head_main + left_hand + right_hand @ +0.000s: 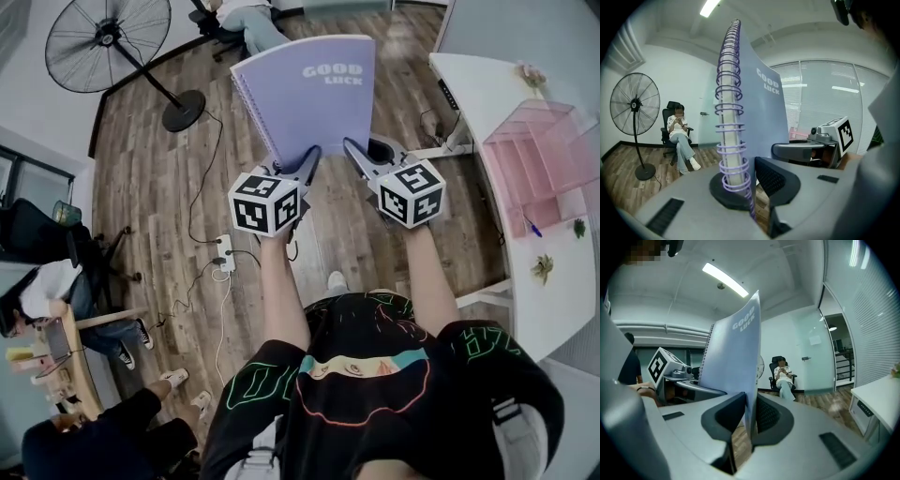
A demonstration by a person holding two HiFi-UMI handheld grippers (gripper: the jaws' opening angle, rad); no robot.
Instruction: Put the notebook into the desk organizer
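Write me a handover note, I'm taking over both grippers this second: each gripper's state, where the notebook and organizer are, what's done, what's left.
Left gripper: shut on the purple spiral notebook, at its coil-bound bottom corner.
Right gripper: shut on the same bottom edge, at the open side.
Notebook: upright in the air over the wood floor, short of the white desk.
Pink desk organizer: on that desk, to the right.
Done: notebook lifted.
Left: carry it over, lower it into a compartment, release.
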